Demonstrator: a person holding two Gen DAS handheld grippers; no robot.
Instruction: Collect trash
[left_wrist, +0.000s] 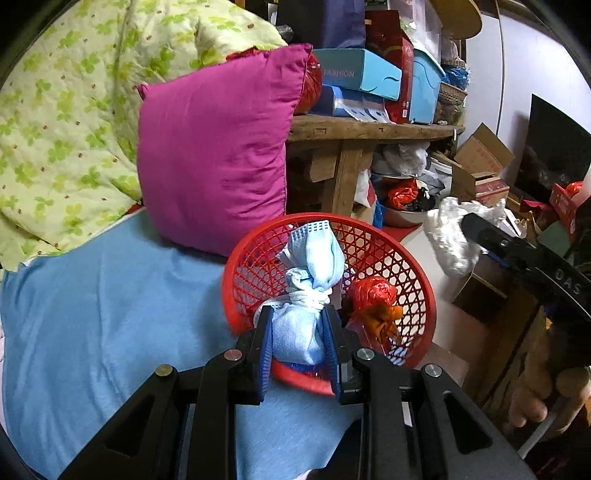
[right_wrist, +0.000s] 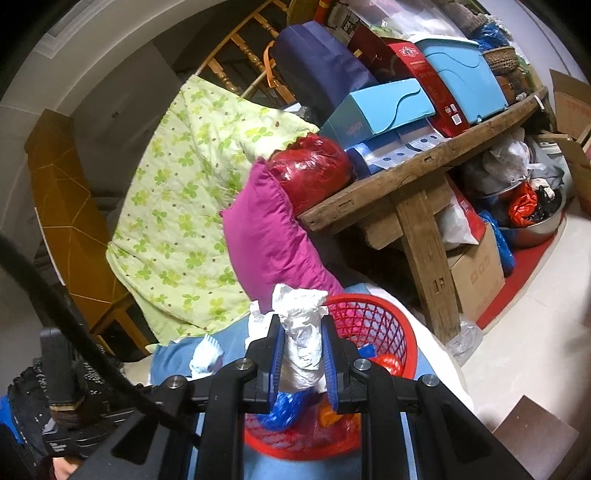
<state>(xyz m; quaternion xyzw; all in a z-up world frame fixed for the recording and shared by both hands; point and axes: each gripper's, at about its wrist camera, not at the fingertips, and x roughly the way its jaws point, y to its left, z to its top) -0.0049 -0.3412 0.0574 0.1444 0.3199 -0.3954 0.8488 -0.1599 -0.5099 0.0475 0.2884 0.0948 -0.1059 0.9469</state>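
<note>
A red mesh basket (left_wrist: 413, 266) (right_wrist: 388, 325) stands on the blue bedsheet (left_wrist: 96, 302); a red plastic wrapper (left_wrist: 369, 295) and orange scrap lie inside it. Over its near rim my left gripper (left_wrist: 298, 328) is shut on a knotted light-blue face mask bundle (left_wrist: 303, 325). At the right of the left wrist view, my right gripper (left_wrist: 471, 221) comes in clamping a crumpled white plastic wad (left_wrist: 448, 236). In the right wrist view my right gripper (right_wrist: 302, 350) is shut on that white wad (right_wrist: 301, 332) above the basket; the mask bundle (right_wrist: 207, 356) shows at lower left.
A magenta pillow (left_wrist: 214, 155) and a green floral quilt (left_wrist: 74, 110) lie behind the basket. A wooden bench (left_wrist: 369, 129) stacked with blue and red boxes stands beyond. Under it sit bags, a metal bowl (right_wrist: 535, 225) and cardboard boxes (right_wrist: 476, 273). A hand (left_wrist: 532, 398) shows lower right.
</note>
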